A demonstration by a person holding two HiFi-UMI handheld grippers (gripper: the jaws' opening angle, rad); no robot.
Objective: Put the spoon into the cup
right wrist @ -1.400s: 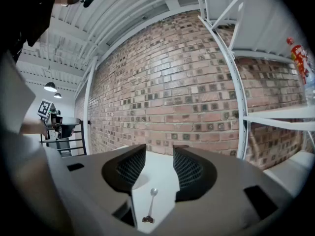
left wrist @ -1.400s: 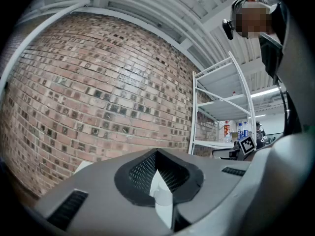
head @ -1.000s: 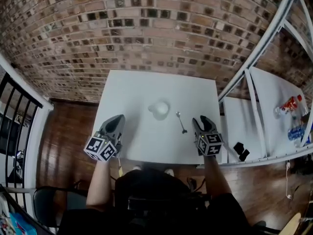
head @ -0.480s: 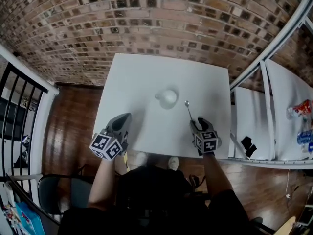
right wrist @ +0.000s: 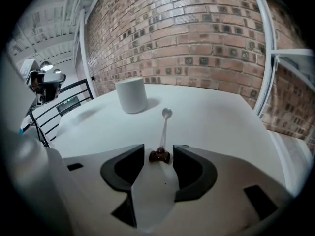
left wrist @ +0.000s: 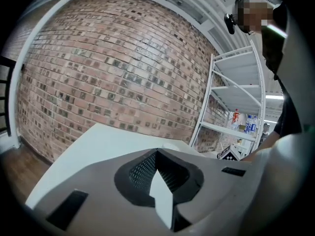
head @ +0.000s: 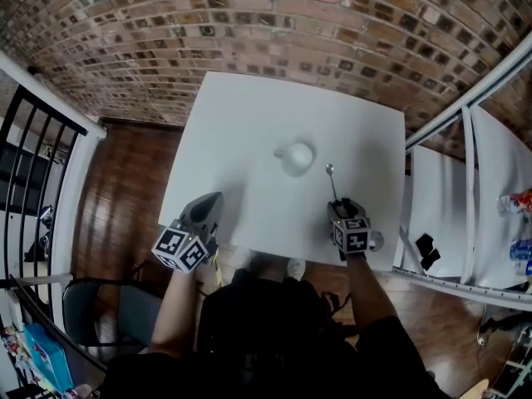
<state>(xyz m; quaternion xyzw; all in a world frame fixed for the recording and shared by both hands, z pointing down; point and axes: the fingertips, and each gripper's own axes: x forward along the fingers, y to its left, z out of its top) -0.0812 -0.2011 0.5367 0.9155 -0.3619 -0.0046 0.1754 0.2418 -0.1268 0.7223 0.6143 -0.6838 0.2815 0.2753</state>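
A white cup (head: 297, 157) stands upright near the middle of the white table (head: 249, 131). Just right of it lies a metal spoon (head: 332, 181), bowl toward the far wall, handle toward me. My right gripper (head: 343, 204) is low over the table at the handle's near end. In the right gripper view the cup (right wrist: 131, 95) stands left of the spoon (right wrist: 165, 124). The spoon's brown handle tip lies between the opening jaws of the right gripper (right wrist: 158, 150), and the pads are clear of it. My left gripper (head: 208, 202) hovers at the table's near left, its tips (left wrist: 157, 154) meeting on nothing.
A metal shelf rack (head: 465, 181) flanks the table's right side, with bottles (head: 520, 203) and a small black object (head: 428, 246) on it. A black railing (head: 33, 156) runs at the left over wooden floor. A brick wall (head: 249, 23) lies behind the table.
Both grippers have sunk toward the table. The right one has tipped downward and closed in on the spoon's handle end, which now lies between its jaws.
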